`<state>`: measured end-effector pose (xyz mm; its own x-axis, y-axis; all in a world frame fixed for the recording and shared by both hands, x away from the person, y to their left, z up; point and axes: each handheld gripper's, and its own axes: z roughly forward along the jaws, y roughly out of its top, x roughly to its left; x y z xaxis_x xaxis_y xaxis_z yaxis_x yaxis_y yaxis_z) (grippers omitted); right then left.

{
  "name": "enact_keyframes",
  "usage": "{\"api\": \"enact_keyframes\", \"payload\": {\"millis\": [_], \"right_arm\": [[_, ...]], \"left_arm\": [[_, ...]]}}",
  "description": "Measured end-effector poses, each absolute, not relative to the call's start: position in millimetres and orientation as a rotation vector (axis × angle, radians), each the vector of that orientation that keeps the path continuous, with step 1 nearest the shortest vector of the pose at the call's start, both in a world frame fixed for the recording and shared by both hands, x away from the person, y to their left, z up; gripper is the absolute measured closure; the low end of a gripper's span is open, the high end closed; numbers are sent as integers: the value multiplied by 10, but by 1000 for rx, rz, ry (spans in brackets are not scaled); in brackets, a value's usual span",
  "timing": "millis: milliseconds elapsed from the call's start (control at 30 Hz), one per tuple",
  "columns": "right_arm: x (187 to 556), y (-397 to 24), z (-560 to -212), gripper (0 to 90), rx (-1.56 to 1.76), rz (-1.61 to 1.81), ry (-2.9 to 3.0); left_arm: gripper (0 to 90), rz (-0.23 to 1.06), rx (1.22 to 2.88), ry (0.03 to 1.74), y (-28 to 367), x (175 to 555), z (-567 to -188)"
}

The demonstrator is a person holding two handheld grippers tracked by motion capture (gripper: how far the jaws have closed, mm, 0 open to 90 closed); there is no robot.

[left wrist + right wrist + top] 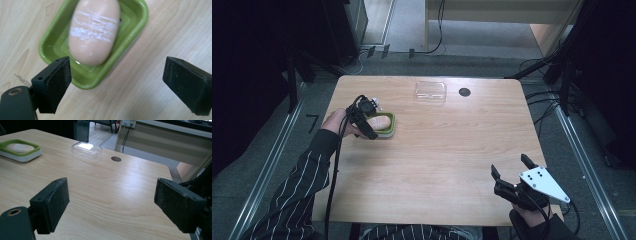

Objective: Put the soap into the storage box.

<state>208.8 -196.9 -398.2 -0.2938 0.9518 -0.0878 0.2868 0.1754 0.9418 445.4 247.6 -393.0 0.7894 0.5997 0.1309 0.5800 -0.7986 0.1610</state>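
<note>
The left gripper (117, 85) hung over the soap (93, 31) in its green dish (130, 50), fingers spread as if to grasp, while the right gripper (112, 205) idled released above bare bench (105, 190).

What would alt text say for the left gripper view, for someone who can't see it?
A pale pink oval bar of soap, streaked white, lies in a green rectangular plastic soap dish on a light wooden table. The left gripper hovers above, its two black padded jaws wide apart and touching nothing.

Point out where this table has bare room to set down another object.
The table is bare between the soap dish and the right gripper. It is crowded at the dish under the left gripper, and round the clear lid.
</note>
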Motion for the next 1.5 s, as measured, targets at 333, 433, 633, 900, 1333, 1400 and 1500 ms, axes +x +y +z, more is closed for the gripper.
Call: {"api": "enact_keyframes", "payload": {"millis": [333,433,633,900,1333,1400,1500], "right_arm": [[2085,-1973,-3981,134,1183,1142,1714],[2084,-1973,-3981,134,1184,1142,1714],[2082,-1968,-3981,134,1177,1142,1717],[2082,-1968,-3980,134,1178,1143,1717],[2079,-1971,-3981,134,1181,1145,1717],[2079,-1972,-3981,134,1176,1143,1717],[2076,-1974,-3981,134,1174,1143,1715]], "left_arm": [[60,269,2874,964,2418,4218,-3929],[54,265,2886,960,2399,4124,-3941],[41,256,2911,946,2373,3939,-3982],[38,259,2921,924,2346,3714,-4015],[32,236,2928,915,2359,3434,-4170],[32,234,2927,918,2364,3404,-4203],[32,217,2930,917,2369,3381,-4239]]}}
